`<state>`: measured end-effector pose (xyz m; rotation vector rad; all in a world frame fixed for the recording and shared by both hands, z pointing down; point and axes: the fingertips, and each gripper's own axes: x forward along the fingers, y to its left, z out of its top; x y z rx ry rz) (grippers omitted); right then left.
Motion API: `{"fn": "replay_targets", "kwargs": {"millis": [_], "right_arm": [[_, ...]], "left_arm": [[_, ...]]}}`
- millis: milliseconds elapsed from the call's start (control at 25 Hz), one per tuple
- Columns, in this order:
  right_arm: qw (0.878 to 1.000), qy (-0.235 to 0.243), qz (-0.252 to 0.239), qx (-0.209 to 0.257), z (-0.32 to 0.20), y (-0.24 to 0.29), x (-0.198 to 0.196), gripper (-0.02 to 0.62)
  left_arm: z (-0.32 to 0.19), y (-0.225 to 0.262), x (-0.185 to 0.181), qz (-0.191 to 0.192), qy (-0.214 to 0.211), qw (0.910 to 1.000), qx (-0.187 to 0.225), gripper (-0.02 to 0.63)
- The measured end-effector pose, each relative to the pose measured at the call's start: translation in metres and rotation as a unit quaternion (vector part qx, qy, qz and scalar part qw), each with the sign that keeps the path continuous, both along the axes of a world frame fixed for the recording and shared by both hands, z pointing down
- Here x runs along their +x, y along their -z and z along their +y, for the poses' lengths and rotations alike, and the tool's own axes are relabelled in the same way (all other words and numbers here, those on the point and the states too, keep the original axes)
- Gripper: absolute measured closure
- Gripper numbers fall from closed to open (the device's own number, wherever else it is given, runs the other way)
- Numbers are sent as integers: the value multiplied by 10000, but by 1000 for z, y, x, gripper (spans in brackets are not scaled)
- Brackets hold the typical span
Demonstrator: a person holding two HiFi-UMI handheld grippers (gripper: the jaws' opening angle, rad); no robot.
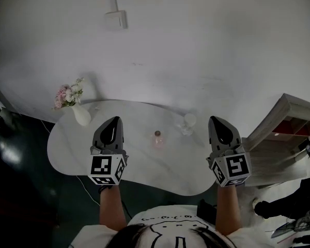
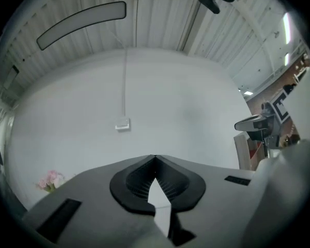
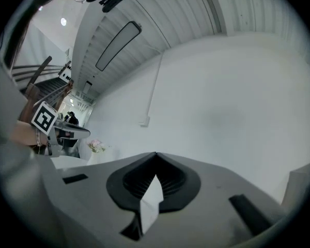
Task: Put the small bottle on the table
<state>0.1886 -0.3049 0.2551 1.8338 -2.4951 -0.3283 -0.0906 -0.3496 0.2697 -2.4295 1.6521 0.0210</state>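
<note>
The small bottle [image 1: 157, 139], pinkish with a dark cap, stands upright near the middle of the white tabletop [image 1: 160, 170], roughly between the two grippers as the head view shows them. A clear glass object [image 1: 187, 123] stands near it toward the far right edge, and a vase of flowers [image 1: 75, 105] sits at the far left edge.

The left gripper [image 2: 155, 157] has its fingers [image 2: 137, 182] closed tip to tip with nothing between them, only the bare wall ahead. The right gripper [image 3: 156, 154] is the same: fingers [image 3: 171, 182] pressed together and empty.

With the bottle already standing on the tabletop and neither gripper holding it, the placing looks done. What remains is likely a clean retreat. Both grippers should stay apart from the bottle and the glass object, since a tall, narrow bottle would probably tip at a light knock. If the bottle had to be regripped, the fingers would need to open first and approach level, around its body rather than its cap.
</note>
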Motion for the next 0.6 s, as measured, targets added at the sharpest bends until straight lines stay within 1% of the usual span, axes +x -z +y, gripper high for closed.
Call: {"fn": "replay_targets", "kwargs": {"millis": [120,280,440,600], "right_arm": [[9998,-17,94,159,3,13,-2,603],[9993,-8,173,336,5,28,-5,603],[9989,-48,222,422,6,35,-6,603],[9986,-130,321,389,6,37,-8,603]], "left_arm": [[5,21,2,-89,-128,9995,276,601],[7,43,-1,-76,-138,9983,568,601],[8,50,-3,-60,-105,9976,680,602],[10,54,-8,-60,-54,9974,719,602]]}}
